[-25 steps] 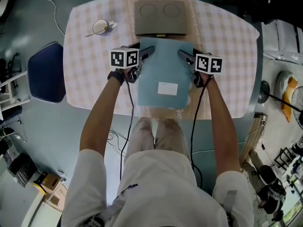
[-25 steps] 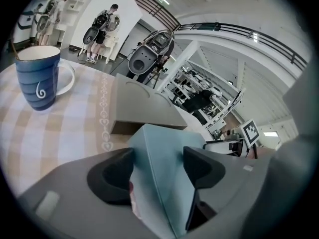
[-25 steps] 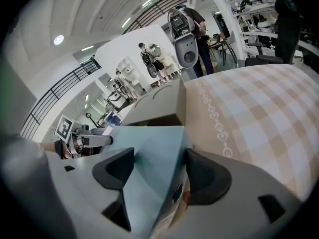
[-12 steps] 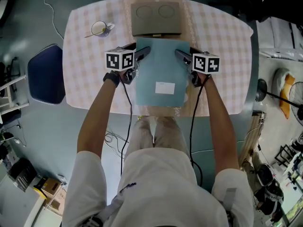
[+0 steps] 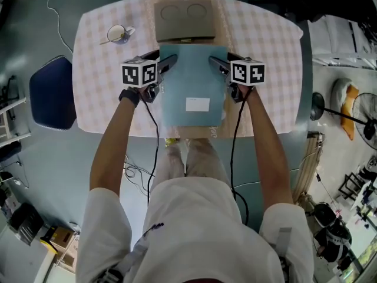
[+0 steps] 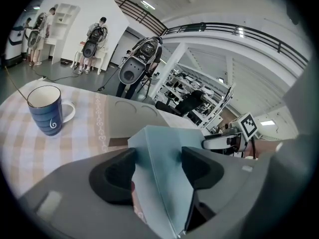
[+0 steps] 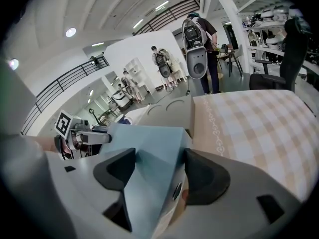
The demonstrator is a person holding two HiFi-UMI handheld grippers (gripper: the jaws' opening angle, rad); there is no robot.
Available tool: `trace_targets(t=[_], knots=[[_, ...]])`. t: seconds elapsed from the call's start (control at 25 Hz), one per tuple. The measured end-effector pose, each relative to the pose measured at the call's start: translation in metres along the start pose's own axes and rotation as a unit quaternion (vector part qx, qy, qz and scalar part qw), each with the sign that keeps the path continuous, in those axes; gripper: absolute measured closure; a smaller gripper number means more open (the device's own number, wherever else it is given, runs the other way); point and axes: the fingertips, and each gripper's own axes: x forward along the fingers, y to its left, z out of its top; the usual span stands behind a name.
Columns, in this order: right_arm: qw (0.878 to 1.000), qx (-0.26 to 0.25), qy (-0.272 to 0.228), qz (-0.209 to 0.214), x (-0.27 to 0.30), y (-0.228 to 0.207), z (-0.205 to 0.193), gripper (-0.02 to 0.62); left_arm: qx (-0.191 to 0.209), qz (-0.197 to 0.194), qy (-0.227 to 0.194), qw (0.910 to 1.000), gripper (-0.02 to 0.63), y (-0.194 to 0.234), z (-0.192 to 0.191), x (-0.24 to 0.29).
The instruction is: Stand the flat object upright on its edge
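Observation:
A flat light-blue box [image 5: 193, 84] with a white label is held off the checked table [image 5: 265, 46] between both grippers. My left gripper [image 5: 168, 62] is shut on its left edge near the far corner, and my right gripper [image 5: 217, 63] is shut on the right edge opposite. In the left gripper view the blue box [image 6: 164, 168] fills the gap between the dark pads [image 6: 117, 176], with the right gripper [image 6: 224, 142] seen across it. The right gripper view shows the blue box [image 7: 149, 158] wedged between its pads [image 7: 199, 176].
A tan flat case [image 5: 184, 19] with two round marks lies just beyond the box. A blue mug [image 5: 119, 34] with a spoon stands at the table's far left. A dark blue chair [image 5: 52, 92] is left of the table. People and machines stand far behind.
Both grippers keep their hold on the blue box. The hands and box have shifted slightly left and up in the head view as the view moved.

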Motion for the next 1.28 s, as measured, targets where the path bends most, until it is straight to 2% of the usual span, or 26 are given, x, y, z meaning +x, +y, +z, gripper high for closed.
trace_targets(t=[0.68,1.28], knots=[[0.999,-0.022,-0.025,-0.024,-0.032,0.01,0.025,0.288,0.034,-0.01,-0.012,0.9993,0.321,-0.024,0.03,-0.017],[0.998,-0.041,-0.047,-0.027,-0.053,0.034,0.049,0.298,0.064,-0.005,-0.03,0.9975,0.33,-0.037,0.053,-0.044]])
